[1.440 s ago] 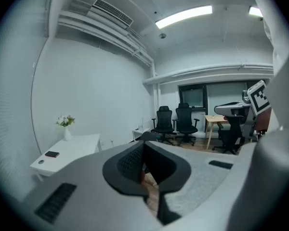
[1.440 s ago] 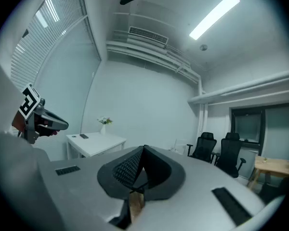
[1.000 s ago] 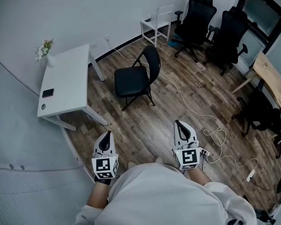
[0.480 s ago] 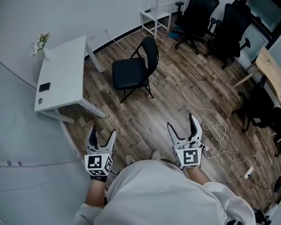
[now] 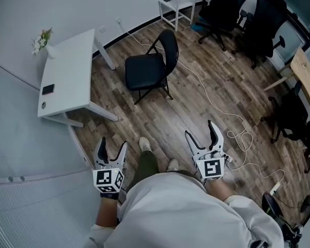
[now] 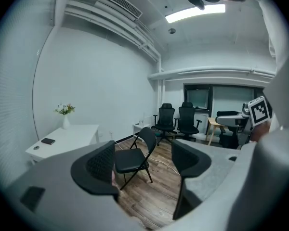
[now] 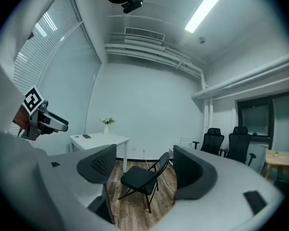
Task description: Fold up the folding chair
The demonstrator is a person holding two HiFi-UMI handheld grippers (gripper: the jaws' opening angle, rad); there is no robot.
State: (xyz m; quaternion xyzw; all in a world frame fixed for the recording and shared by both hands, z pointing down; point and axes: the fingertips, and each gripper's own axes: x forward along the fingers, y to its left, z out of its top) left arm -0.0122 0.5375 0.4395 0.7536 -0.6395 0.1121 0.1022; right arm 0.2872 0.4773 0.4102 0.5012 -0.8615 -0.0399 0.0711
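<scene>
A black folding chair (image 5: 151,70) stands unfolded on the wood floor, a few steps ahead of me, its back toward the right. It shows between the jaws in the left gripper view (image 6: 137,159) and in the right gripper view (image 7: 144,177). My left gripper (image 5: 110,149) is held low at the left, open and empty. At the right, my right gripper (image 5: 202,133) is likewise open with nothing between its fingers. Both are well short of the chair.
A white desk (image 5: 68,79) with a phone and a flower vase (image 5: 41,41) stands left of the chair. A white cable (image 5: 232,133) runs across the floor. Black office chairs (image 5: 225,6) and a white side table (image 5: 178,4) stand at the back; a wooden table (image 5: 306,79) at the right.
Both grippers went from shut to open. I have stepped toward the chair, one foot now forward, and both grippers sit lower in the head view.
</scene>
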